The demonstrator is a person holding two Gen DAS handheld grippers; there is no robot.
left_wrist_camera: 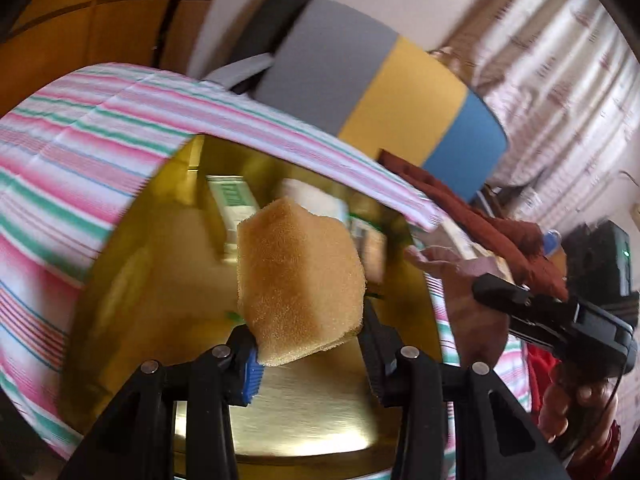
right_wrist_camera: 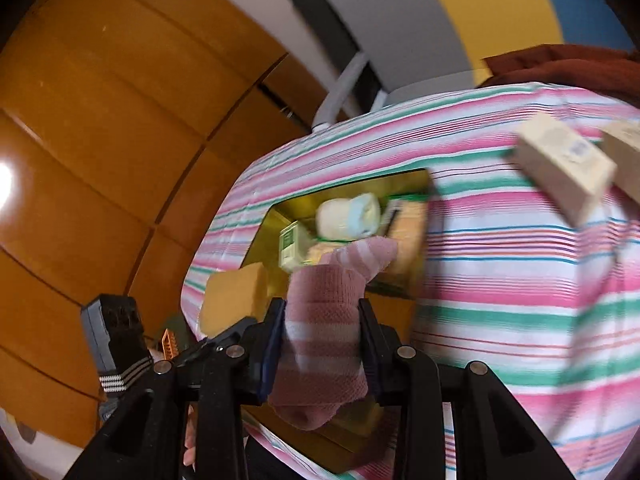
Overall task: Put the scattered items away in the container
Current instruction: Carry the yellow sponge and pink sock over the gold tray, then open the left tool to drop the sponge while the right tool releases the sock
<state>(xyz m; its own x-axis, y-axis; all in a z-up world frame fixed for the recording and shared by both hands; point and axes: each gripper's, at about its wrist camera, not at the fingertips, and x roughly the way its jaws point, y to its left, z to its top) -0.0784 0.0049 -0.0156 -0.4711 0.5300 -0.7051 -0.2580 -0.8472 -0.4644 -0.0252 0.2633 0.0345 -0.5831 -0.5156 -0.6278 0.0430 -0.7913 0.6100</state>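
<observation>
Two beige cardboard boxes [right_wrist_camera: 566, 168] lie on the striped cloth [right_wrist_camera: 520, 280]. The left gripper [left_wrist_camera: 308, 344] clamps a tan sponge [left_wrist_camera: 298, 284] above the golden metal container [left_wrist_camera: 160, 280]; the right gripper [right_wrist_camera: 322, 344] clamps a pink striped sock [right_wrist_camera: 328, 320] beside it.

The gold container [left_wrist_camera: 132, 288] is lying open at the top, its near half showing bare floor. A green-white box [right_wrist_camera: 291, 249] and a white roll [right_wrist_camera: 349, 216] are occupying the far end. The sponge [left_wrist_camera: 298, 280] is hanging over the middle and the pink sock [right_wrist_camera: 326, 322] over the near rim, partly blocking the opening. Two beige blocks [right_wrist_camera: 564, 168] are standing on the striped cloth [right_wrist_camera: 500, 280], well apart from the container.
</observation>
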